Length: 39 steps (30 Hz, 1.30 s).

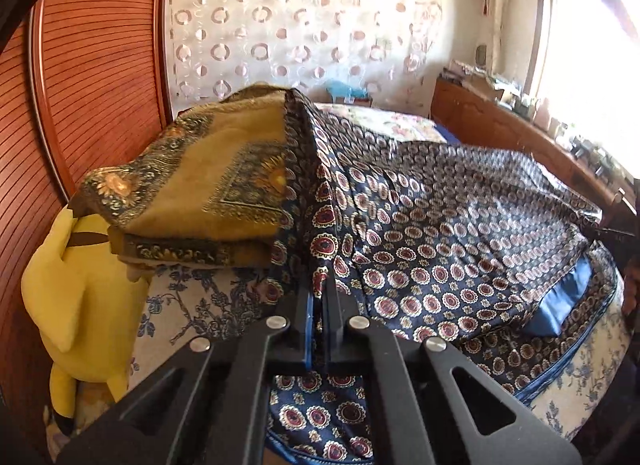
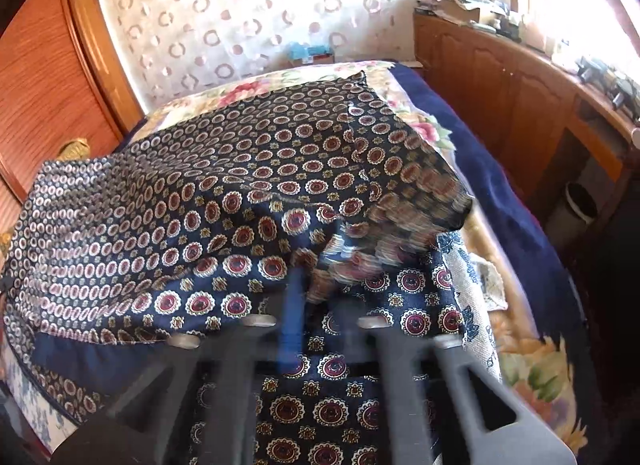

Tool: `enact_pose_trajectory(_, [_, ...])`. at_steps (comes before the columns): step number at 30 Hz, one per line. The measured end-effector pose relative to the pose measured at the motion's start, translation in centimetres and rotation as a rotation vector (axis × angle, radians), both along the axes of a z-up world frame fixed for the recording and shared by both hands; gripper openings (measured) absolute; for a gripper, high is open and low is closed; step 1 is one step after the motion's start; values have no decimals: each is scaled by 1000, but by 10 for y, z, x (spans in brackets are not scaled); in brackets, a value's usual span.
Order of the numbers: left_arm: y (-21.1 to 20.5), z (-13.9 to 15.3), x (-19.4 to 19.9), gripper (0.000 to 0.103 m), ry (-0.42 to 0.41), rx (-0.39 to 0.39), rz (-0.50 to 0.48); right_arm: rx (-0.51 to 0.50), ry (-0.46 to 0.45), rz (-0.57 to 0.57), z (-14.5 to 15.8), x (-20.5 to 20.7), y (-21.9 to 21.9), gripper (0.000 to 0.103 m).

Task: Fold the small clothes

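Observation:
A navy garment with red and cream medallions (image 1: 432,233) is lifted over the bed and stretched between both grippers. My left gripper (image 1: 320,289) is shut on its left edge, and the cloth hangs down below the fingers. In the right wrist view the same garment (image 2: 224,193) spreads to the left, blurred with motion near the fingers. My right gripper (image 2: 316,285) is shut on its right edge. A blue lining band (image 1: 560,301) shows along the lower hem.
A folded mustard patterned cloth pile (image 1: 192,193) sits at the left on the bed. A yellow plush toy (image 1: 76,297) leans beside a wooden wardrobe (image 1: 92,77). A floral bedspread (image 2: 528,369) covers the bed. A wooden cabinet (image 2: 512,105) with clutter runs along the right under a window.

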<state>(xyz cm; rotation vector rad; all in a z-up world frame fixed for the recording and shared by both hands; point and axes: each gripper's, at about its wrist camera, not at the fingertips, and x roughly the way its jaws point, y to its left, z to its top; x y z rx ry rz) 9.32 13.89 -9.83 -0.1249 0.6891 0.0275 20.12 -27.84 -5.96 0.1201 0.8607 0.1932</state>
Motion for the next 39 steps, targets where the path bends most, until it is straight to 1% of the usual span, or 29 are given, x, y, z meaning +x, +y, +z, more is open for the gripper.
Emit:
enact_pose_trajectory(3, [3,2,-3,0,-10,-10,8,66,-36,33,5,-13,-6,0])
enact_pose_trajectory(5, [6,4,-6,0,-18,-17,12,57,-60,37,11,-23,-8,0])
enact_pose_trajectory(9, [9,10,-12,0,-23,-22,10,93,-96,46,27,-42,-16,0])
enact_pose_trajectory(11, [10,11,-14,0,-13,-27,8,102,-116,59,36,-50,-20,0])
enact_pose_trajectory(13, [9,10,-15,0,-2,-31,-7,98,-118,63,42,-52,-22,0])
enact_pose_trajectory(15, [9,8,-16,1,7,-32,-4,77,-95,65,40,-51,-21,0])
enact_pose_trajectory(16, [9,7,-16,5,14,-29,-6,57,-78,71,37,-50,-19,2])
enact_pose_trajectory(17, [8,6,-17,11,17,-24,-7,16,-66,67,34,-48,-16,7])
enact_pose_trajectory(18, [8,6,-17,16,19,-15,-5,-11,-67,56,32,-48,-15,10])
enact_pose_trajectory(19, [7,5,-18,29,21,-12,-5,-27,-67,52,30,-48,-13,18])
enact_pose_trajectory(20, [7,5,-19,38,22,-13,-5,-28,-66,61,28,-47,-12,27])
enact_pose_trajectory(21, [6,4,-21,38,23,-13,-5,-22,-66,65,27,-48,-10,31])
enact_pose_trajectory(23, [6,3,-22,40,29,-10,-3,-11,-73,67,26,-51,-11,50])
enact_pose_trajectory(24, [6,3,-23,40,29,-9,-1,-10,-83,64,27,-54,-12,54])
enact_pose_trajectory(28, [7,1,-26,40,24,-11,11,-21,-146,31,32,-68,-14,56])
enact_pose_trajectory(32, [5,-1,-26,40,29,-4,11,-6,-157,25,33,-74,-15,56])
enact_pose_trajectory(35, [3,-2,-27,40,29,13,11,-28,-165,41,33,-77,-7,56])
enact_pose_trajectory(39, [3,-6,-27,41,39,7,9,-39,-164,97,31,-80,18,56])
